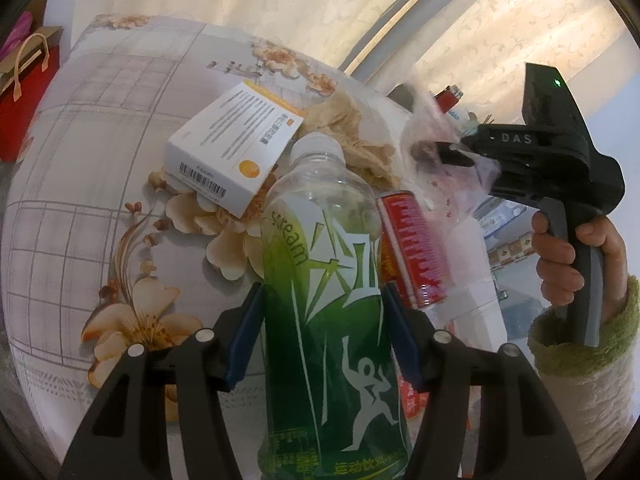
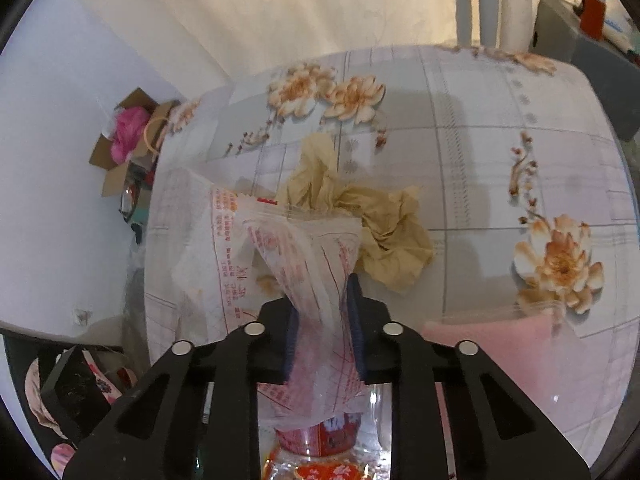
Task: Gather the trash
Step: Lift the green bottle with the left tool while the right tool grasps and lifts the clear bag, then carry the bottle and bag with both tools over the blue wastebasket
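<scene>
Left gripper (image 1: 324,332) jaws grasping green bottle (image 1: 328,280), right gripper (image 2: 322,334) jaws clenched on plastic wrapper (image 2: 316,264)

I read "scream" on the green bottle (image 1: 324,280) at centre frame and "DAS" on the black gripper (image 1: 448,156), right.

Glossy plastic bottle (image 1: 324,264), crinkly clear wrapper (image 2: 320,264)

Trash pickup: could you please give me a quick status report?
Left gripper shut on green bottle. Right gripper shut on clear wrapper. White box, crumpled paper remain.
</scene>
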The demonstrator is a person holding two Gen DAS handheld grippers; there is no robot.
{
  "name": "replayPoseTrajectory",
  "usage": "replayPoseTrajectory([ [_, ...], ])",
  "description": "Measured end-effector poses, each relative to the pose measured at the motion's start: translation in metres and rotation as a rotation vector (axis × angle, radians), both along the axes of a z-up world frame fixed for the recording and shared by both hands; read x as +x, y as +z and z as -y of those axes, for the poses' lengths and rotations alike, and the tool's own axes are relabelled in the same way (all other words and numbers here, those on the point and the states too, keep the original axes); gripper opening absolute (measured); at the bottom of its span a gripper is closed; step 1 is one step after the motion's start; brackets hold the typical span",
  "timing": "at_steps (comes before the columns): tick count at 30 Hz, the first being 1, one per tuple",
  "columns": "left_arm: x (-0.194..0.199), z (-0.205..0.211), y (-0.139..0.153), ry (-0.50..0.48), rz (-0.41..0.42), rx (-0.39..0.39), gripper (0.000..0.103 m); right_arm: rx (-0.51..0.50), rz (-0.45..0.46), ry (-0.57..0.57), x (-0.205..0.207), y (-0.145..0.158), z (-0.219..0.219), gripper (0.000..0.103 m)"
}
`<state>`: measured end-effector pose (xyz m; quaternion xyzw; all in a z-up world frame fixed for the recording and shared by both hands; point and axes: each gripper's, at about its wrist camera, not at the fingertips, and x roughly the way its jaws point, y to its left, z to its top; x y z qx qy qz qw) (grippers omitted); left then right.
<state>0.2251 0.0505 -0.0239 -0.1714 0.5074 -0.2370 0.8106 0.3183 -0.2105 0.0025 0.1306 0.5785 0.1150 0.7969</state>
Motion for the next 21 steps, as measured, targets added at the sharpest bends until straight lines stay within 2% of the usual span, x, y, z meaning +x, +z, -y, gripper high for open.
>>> replayPoseTrajectory([
  [9,-0.019,-0.002,0.031,-0.005,0.066,-0.042,0.057,0.066,0.122,-0.031,-0.043,0.045,0.025,0.017],
  [15,-0.044,0.011,0.071,-0.054,0.135,-0.079,0.057,0.132,0.236,-0.065,-0.105,0.084,0.058,0.017],
  [21,-0.064,0.06,0.112,-0.173,0.205,-0.129,0.057,0.148,0.332,-0.17,-0.18,0.108,0.114,0.017],
])
